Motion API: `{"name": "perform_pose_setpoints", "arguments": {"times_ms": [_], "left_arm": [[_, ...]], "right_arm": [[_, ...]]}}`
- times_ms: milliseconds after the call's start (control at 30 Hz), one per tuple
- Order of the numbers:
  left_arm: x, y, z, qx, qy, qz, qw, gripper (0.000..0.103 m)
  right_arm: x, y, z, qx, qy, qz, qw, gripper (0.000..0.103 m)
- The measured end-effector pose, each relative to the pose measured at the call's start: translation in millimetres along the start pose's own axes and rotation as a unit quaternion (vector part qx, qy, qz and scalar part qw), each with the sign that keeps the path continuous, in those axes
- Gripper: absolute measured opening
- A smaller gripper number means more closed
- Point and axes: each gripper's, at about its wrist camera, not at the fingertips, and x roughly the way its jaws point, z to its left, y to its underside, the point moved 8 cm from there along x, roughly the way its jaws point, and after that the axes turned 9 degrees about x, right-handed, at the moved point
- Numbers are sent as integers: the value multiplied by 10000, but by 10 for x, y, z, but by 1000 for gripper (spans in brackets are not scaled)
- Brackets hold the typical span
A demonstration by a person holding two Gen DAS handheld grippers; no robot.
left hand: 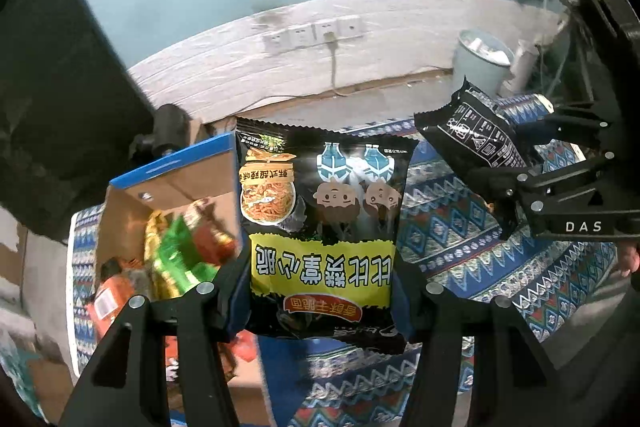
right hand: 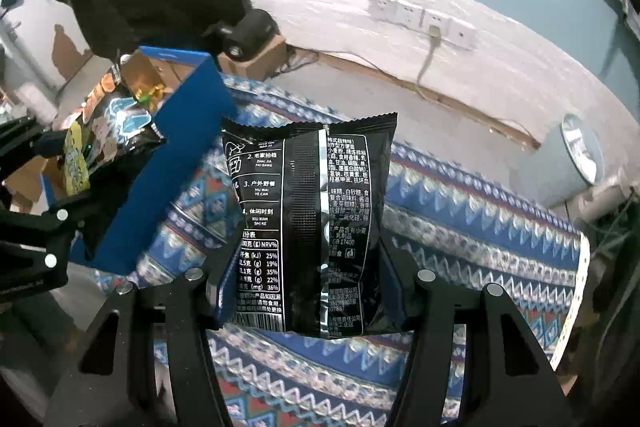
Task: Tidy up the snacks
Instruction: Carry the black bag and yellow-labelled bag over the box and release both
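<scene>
Each gripper carries a black noodle-snack packet above the patterned cloth: the left gripper (left hand: 322,291) has its jaws clamped on the front-facing packet (left hand: 320,223), the right gripper (right hand: 308,291) on the back-facing packet (right hand: 310,223). The cardboard box (left hand: 132,195) (already holding snacks) sits at the left. Both packets are best carried fully over the rim before release.

Two black snack packets (left hand: 320,227) (right hand: 308,223), one cardboard box (left hand: 180,179), four wall sockets (left hand: 312,33)

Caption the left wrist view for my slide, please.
Left gripper holds a black snack packet above the patterned cloth.
</scene>
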Motion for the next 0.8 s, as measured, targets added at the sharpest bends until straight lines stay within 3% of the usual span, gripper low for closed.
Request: {"name": "perform_pose_setpoints", "arguments": {"times_ms": [400,800], "left_arm": [[-55,332,809,-806,-243,33,9964,58],[17,737,1450,-1686,-231,190,9852,58]], "right_arm": [[146,-409,810,-435,-307,-28,9986,58],[506,-733,1631,-629,-770,230,9948,58]]}}
